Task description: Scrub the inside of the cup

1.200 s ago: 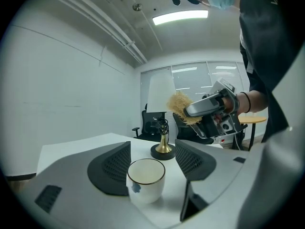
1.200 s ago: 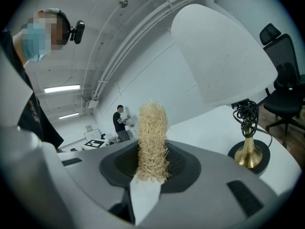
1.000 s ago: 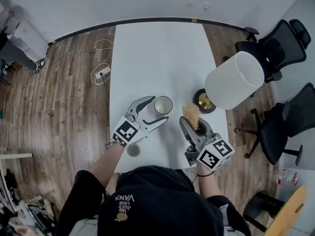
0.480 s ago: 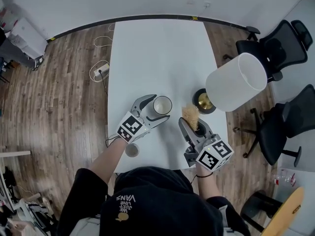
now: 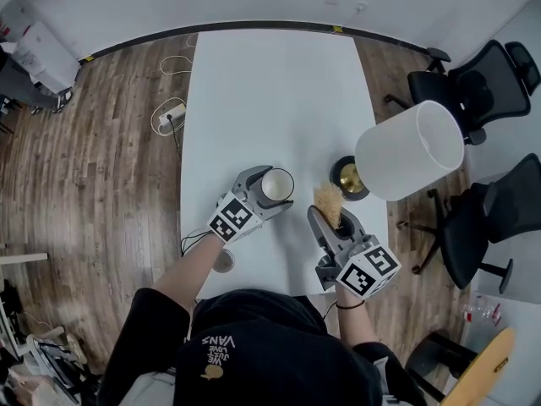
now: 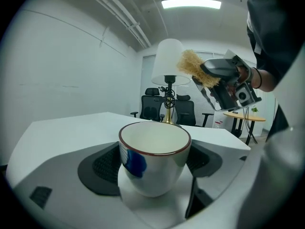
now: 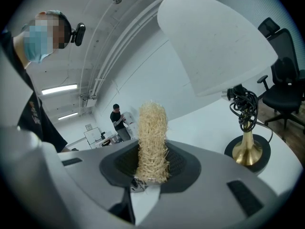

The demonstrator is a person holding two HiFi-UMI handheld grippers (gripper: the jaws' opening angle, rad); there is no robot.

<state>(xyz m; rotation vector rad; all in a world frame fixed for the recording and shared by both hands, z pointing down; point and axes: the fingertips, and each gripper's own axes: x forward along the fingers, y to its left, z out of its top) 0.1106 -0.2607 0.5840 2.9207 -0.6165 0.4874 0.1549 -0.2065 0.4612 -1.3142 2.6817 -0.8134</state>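
A white cup (image 5: pixel 277 184) with a dark red rim stands upright on the white table (image 5: pixel 270 91). My left gripper (image 5: pixel 279 187) has one jaw on each side of it. In the left gripper view the cup (image 6: pixel 155 142) fills the space between the two dark pads (image 6: pixel 102 163), and my left gripper (image 6: pixel 153 162) stands wide with no squeeze showing. My right gripper (image 5: pixel 336 216) hovers to the right of the cup, shut on a straw-coloured scrub brush (image 5: pixel 328 200). The brush (image 7: pixel 152 137) stands up from between the pads of the right gripper (image 7: pixel 151 170).
A lamp with a big white shade (image 5: pixel 410 150) and a brass base (image 5: pixel 348 176) stands just right of the brush. A small grey disc (image 5: pixel 224 260) lies by my left forearm near the table's front edge. Black office chairs (image 5: pixel 478 83) stand to the right of the table.
My left gripper has slid forward until its jaws lie on both sides of the cup, which stood beyond its tips before. The right gripper and brush have stayed nearly where they were.
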